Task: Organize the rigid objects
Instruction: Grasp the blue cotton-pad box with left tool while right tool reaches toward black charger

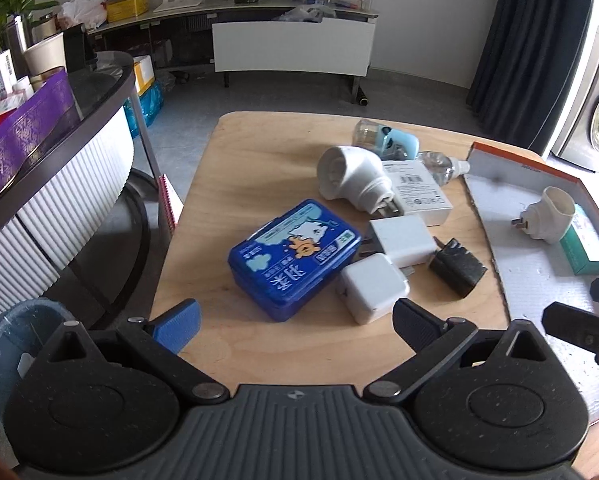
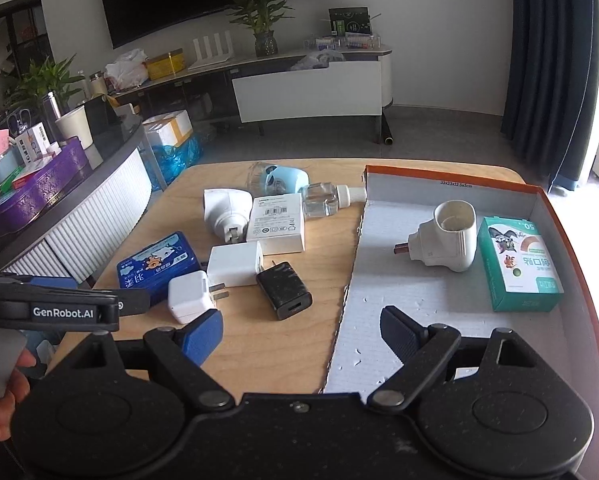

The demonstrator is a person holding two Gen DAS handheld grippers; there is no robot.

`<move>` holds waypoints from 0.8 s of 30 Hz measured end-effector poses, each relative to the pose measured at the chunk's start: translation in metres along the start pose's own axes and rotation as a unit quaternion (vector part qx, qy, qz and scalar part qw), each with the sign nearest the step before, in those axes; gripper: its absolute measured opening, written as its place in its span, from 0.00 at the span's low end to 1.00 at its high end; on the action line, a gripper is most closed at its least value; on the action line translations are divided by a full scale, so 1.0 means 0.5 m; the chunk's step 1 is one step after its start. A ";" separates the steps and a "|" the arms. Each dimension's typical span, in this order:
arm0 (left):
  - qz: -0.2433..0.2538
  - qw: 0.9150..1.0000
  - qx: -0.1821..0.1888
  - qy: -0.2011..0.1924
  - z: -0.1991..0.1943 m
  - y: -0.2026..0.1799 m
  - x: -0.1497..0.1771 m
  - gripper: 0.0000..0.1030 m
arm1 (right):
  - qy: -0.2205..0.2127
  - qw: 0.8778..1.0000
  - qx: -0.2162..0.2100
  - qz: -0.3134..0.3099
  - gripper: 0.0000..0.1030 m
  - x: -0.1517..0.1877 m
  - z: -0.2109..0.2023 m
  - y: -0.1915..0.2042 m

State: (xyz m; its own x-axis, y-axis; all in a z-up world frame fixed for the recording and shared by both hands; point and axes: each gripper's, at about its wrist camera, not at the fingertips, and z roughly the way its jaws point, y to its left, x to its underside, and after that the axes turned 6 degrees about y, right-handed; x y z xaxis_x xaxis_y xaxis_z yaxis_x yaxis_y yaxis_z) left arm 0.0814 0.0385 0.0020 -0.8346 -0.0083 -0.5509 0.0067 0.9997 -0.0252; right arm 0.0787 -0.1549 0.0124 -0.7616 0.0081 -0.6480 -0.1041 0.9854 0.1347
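left wrist view first: the left gripper is spread wide with nothing between its fingers, hanging over the near edge of the wooden table. the blue tin with the cartoon lid lies just past the gap, a bit left of centre, and the rounded white charger is touching its right side, just ahead of the right finger. behind that there's a square white adapter, then a black usb charger off to the right. further back: a white plug-in heater, a flat white box, a clear bottle and a light blue gadget. the orange-rimmed cardboard tray sits at the right.

right wrist view: the right gripper is also wide open and holding nothing, straddling the tray's left edge. inside the tray, well ahead of the right finger, a second white plug-in heater lies just beside a green box. the loose chargers lie on the table ahead of the left finger, black one nearest the tray. the other gripper pokes in from the left, a hand on its handle.
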 end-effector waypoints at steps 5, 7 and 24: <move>-0.001 1.000 -0.012 0.014 0.036 0.038 -0.005 1.00 | 0.008 1.000 -0.008 -0.001 0.98 0.005 0.009 0.003; 0.008 1.000 -0.008 0.016 0.052 0.049 -0.011 1.00 | 0.008 1.000 -0.011 0.001 0.98 0.006 0.010 0.002; 0.103 0.995 0.007 -0.003 0.152 0.035 -0.071 1.00 | 0.028 1.000 -0.008 0.008 0.98 0.002 0.048 -0.013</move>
State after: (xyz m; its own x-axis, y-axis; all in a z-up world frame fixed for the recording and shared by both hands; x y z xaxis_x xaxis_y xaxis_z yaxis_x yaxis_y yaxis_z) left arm 0.1530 0.0544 -0.0425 -0.8120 0.1964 -0.5496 0.1844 0.9798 0.0777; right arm 0.0938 -0.1572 -0.0072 -0.7978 0.0139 -0.6028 -0.1021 0.9822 0.1577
